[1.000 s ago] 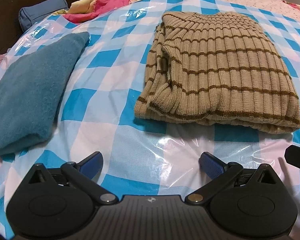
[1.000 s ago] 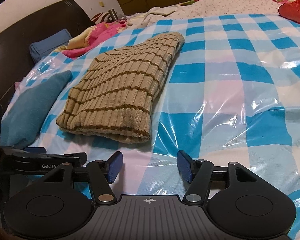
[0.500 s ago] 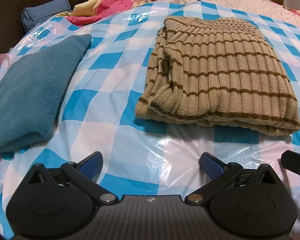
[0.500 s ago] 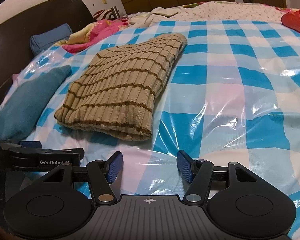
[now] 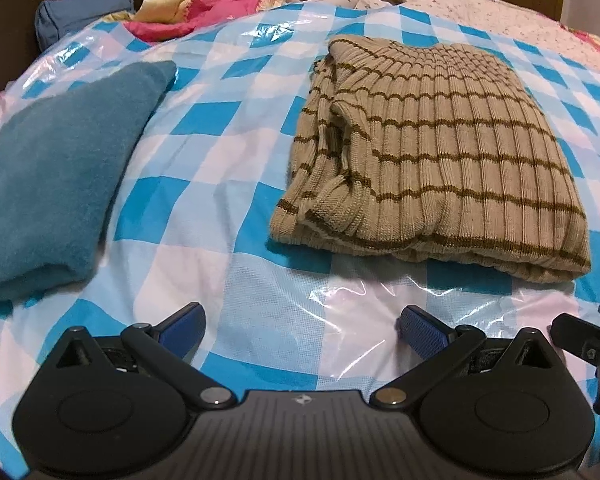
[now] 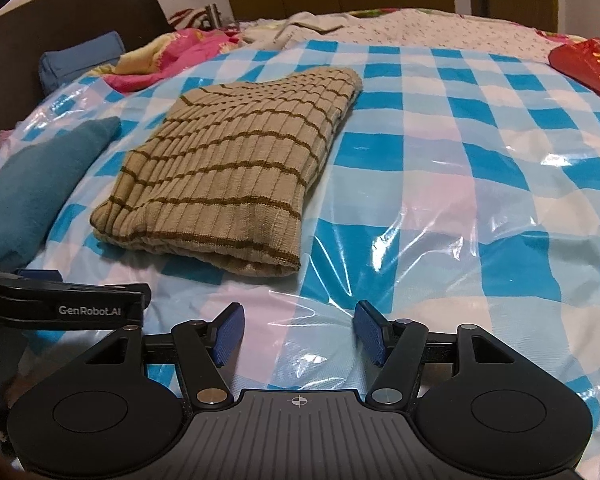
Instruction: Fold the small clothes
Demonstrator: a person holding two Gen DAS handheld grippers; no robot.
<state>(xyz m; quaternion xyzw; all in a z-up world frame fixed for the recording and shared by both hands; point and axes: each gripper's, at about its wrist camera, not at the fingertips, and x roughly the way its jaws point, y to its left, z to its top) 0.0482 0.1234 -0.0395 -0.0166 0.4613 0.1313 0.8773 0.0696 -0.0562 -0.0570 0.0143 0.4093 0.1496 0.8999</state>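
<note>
A beige ribbed sweater with brown stripes (image 5: 432, 160) lies folded on the blue-and-white checked plastic sheet (image 5: 228, 208) over the bed. It also shows in the right wrist view (image 6: 236, 168). A folded teal garment (image 5: 52, 168) lies to its left, and shows in the right wrist view (image 6: 32, 184). My left gripper (image 5: 300, 328) is open and empty, held in front of the sweater's near edge. My right gripper (image 6: 298, 332) is open and empty, near the sweater's right corner.
A pink and yellow blanket (image 5: 204, 8) and a blue pillow (image 5: 80, 8) lie at the dark headboard. A red bag (image 6: 584, 64) sits at the far right. A floral bedsheet (image 6: 420, 28) lies beyond the checked sheet. The left gripper's body (image 6: 60, 304) shows at the right view's left edge.
Both grippers have pulled back slightly and tilted up, so the sweater sits a little farther away. Both stay open. The clothes have not moved.
</note>
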